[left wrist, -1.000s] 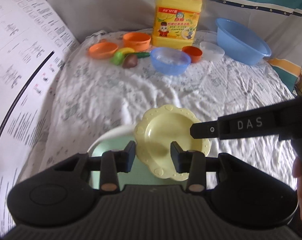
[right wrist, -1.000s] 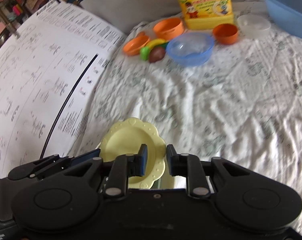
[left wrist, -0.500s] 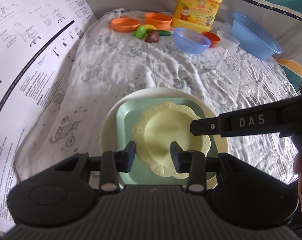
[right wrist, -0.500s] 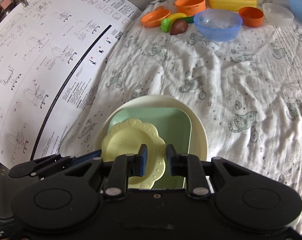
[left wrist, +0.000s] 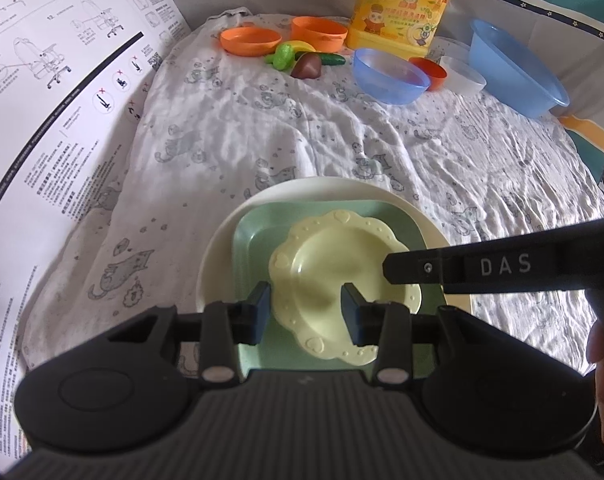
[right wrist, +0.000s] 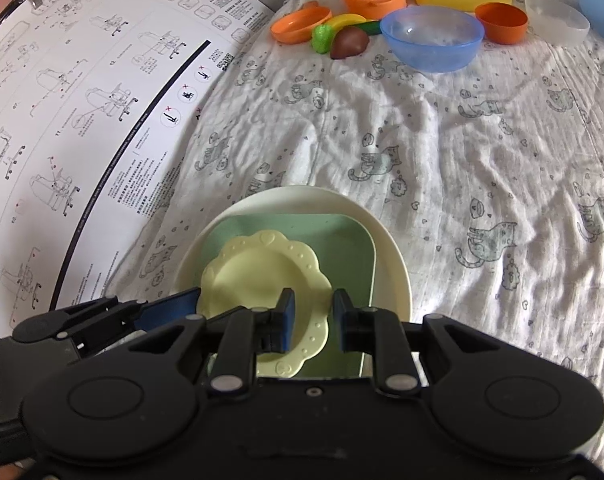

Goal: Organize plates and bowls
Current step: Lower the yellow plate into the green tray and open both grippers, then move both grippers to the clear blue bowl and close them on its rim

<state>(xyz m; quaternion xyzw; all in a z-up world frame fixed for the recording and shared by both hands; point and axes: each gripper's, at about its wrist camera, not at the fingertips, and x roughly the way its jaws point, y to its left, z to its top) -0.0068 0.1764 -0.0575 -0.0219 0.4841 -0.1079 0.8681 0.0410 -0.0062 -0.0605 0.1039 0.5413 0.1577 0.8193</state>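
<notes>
1. Left wrist view: the left hand-held gripper (left wrist: 305, 307) has its jaws apart over the yellow plate (left wrist: 334, 276). This plate lies on the green plate (left wrist: 250, 240), which lies on the white plate (left wrist: 221, 256), near the front edge of the bed (left wrist: 302, 128).
2. Right wrist view: the right hand-held gripper (right wrist: 313, 322) has its jaws apart too, holding nothing, above the yellow plate's (right wrist: 261, 276) right rim.

Reads "DAS" in white capitals on the black right tongs (left wrist: 502, 266). Shows step numbers "11." and "12." plus red crosses on the big instruction sheet (right wrist: 101, 120). Chinese print on the yellow detergent jug (left wrist: 400, 4), too blurred to read.
</notes>
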